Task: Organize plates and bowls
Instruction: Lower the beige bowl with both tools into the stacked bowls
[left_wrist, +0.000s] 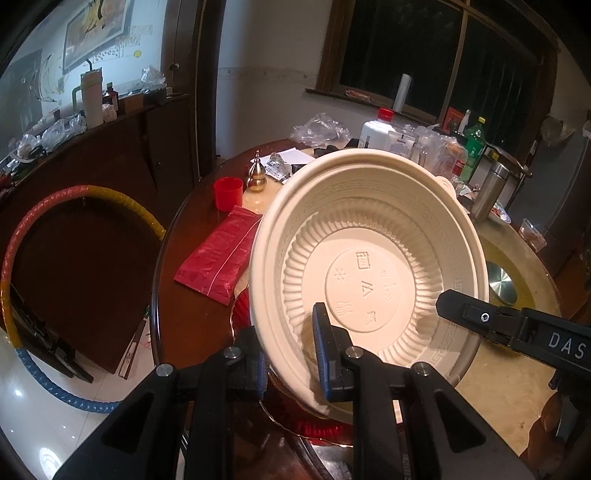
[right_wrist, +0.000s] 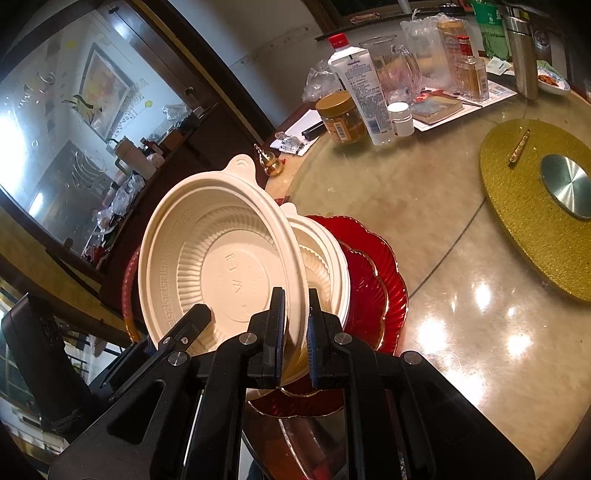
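Holding a tilted cream plastic bowl by its rim from two sides, both grippers work over the near edge of a round table. The left gripper has its jaws clamped on the bowl's near wall; the right gripper pinches the rim just beside it. A second cream bowl sits beneath, resting on stacked red plates. Judging by this, the plates are already gathered and one bowl placed; the held bowl is not yet nested into the other and would need levelling first.
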